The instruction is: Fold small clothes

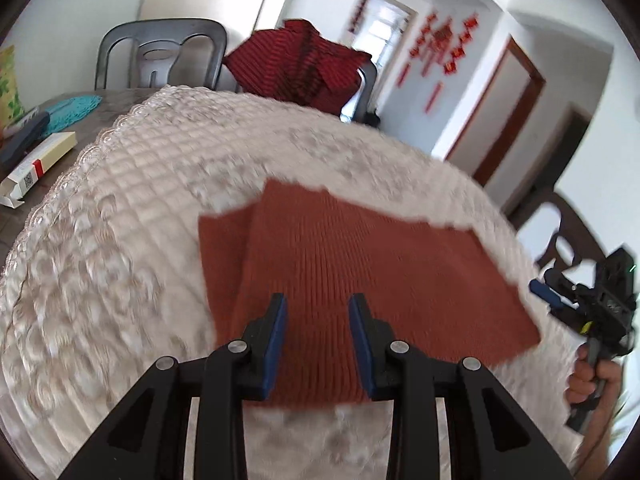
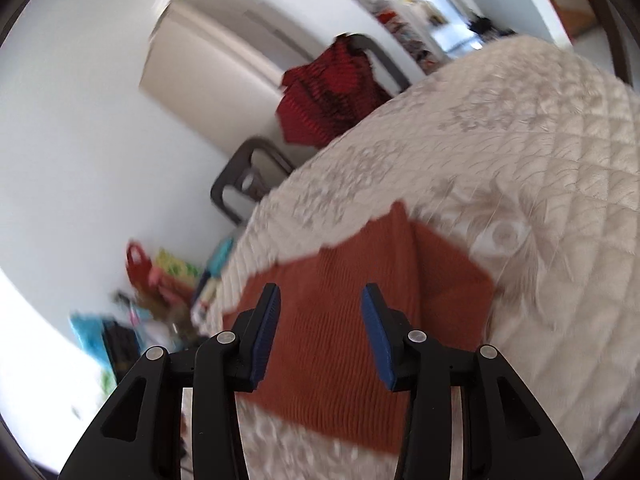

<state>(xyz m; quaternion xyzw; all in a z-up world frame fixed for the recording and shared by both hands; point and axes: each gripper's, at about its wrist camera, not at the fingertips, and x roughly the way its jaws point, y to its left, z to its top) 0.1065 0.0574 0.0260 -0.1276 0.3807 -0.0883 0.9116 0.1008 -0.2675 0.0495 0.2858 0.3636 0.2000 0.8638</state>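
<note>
A rust-orange knitted cloth (image 1: 360,260) lies folded flat on the cream quilted table cover (image 1: 160,200), with a narrower layer showing along its left side. My left gripper (image 1: 318,300) hovers over the cloth's near edge, open, with nothing between its blue pads. In the left wrist view my right gripper (image 1: 550,286) sits off the cloth's right corner, held by a hand (image 1: 592,380). The right wrist view shows the right gripper (image 2: 321,290) open above the same cloth (image 2: 440,280) on the cover (image 2: 540,160), its pads apart and clear of the fabric.
A grey plastic chair (image 1: 160,52) stands behind the table, and a second chair holds a red striped garment (image 1: 296,60) (image 2: 332,92). A white box (image 1: 40,164) and a teal mat (image 1: 76,106) lie at the far left. A dark wooden chair (image 1: 568,232) is at the right.
</note>
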